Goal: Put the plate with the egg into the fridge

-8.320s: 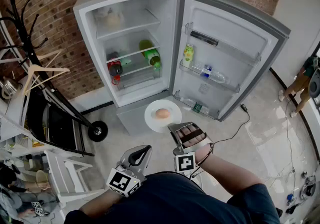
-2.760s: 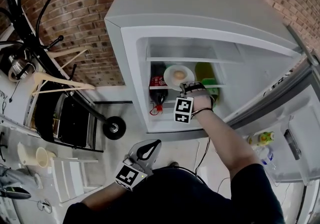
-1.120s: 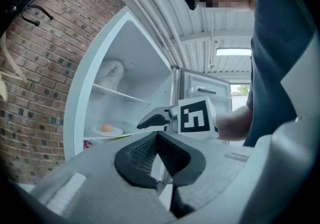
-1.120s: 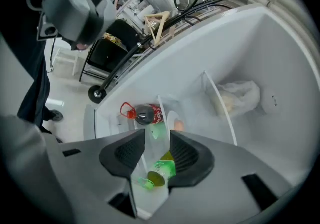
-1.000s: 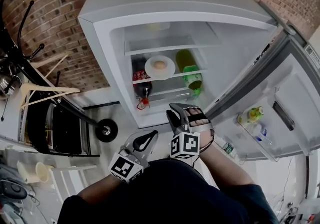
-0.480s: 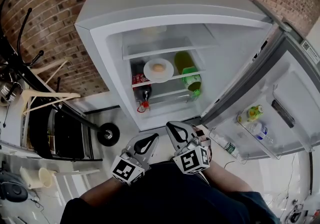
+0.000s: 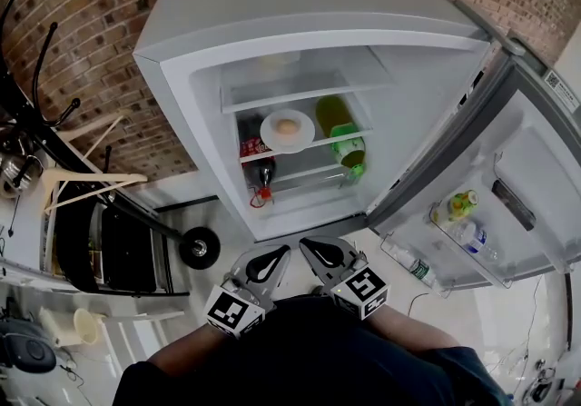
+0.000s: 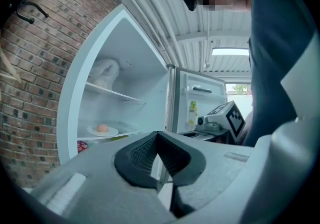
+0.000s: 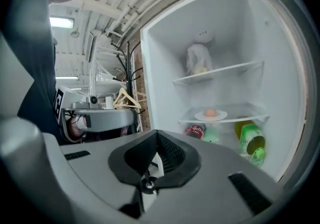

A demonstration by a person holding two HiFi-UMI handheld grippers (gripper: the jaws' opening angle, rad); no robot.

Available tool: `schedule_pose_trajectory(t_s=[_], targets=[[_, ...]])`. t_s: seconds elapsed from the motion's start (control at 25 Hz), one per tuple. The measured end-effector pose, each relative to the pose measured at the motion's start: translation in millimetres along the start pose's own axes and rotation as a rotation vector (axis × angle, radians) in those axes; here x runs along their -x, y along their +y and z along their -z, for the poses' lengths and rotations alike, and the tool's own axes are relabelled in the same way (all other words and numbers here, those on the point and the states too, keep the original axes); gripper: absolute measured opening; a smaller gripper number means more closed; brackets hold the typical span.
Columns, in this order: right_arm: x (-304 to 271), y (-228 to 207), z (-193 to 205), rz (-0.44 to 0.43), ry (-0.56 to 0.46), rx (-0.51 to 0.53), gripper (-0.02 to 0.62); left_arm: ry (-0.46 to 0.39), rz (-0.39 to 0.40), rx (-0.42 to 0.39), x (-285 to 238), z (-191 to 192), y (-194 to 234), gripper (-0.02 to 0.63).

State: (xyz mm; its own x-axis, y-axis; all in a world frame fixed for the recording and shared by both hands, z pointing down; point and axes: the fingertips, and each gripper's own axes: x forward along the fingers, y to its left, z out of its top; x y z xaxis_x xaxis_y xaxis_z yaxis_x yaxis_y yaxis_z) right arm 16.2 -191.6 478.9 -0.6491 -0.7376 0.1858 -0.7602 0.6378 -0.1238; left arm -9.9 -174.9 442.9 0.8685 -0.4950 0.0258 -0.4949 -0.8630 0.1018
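Note:
The white plate point(image 7: 287, 131) with the brown egg point(image 7: 287, 126) rests on the middle glass shelf of the open fridge point(image 7: 182, 77). The same plate point(image 8: 102, 131) shows small in the left gripper view, and the plate point(image 9: 210, 115) shows again in the right gripper view. Both grippers are held low, close to my body and well short of the fridge. My left gripper point(image 7: 275, 256) is shut with nothing in it. My right gripper point(image 7: 310, 247) is also shut and empty, side by side with the left one.
A green bottle point(image 7: 342, 133) lies on the shelf right of the plate, and a red-labelled cola bottle point(image 7: 257, 157) sits below it. The open door point(image 7: 508, 168) at the right holds several bottles in its racks. A coat stand point(image 7: 36, 77) and a black cart point(image 7: 118, 241) are at the left.
My right gripper has let go of the plate, pulled back out of the fridge to my body and shut. The plate with the egg stays on the shelf. The left gripper has barely moved.

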Motion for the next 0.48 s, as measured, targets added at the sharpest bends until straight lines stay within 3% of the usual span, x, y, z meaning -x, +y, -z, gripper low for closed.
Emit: schedule_pose_trajectory(t_s=[0.2, 0.48], targets=[[1.6, -3.5, 1.5, -0.005, -0.010, -0.033, 0.011, 0.005, 0.008, 0.006, -2.8, 1.8, -2.0, 0.005], [2.7, 3.8, 0.6, -0.032, -0.015, 0.001, 0.011, 0.012, 0.012, -0.022, -4.3, 4.6, -3.7, 0.006]])
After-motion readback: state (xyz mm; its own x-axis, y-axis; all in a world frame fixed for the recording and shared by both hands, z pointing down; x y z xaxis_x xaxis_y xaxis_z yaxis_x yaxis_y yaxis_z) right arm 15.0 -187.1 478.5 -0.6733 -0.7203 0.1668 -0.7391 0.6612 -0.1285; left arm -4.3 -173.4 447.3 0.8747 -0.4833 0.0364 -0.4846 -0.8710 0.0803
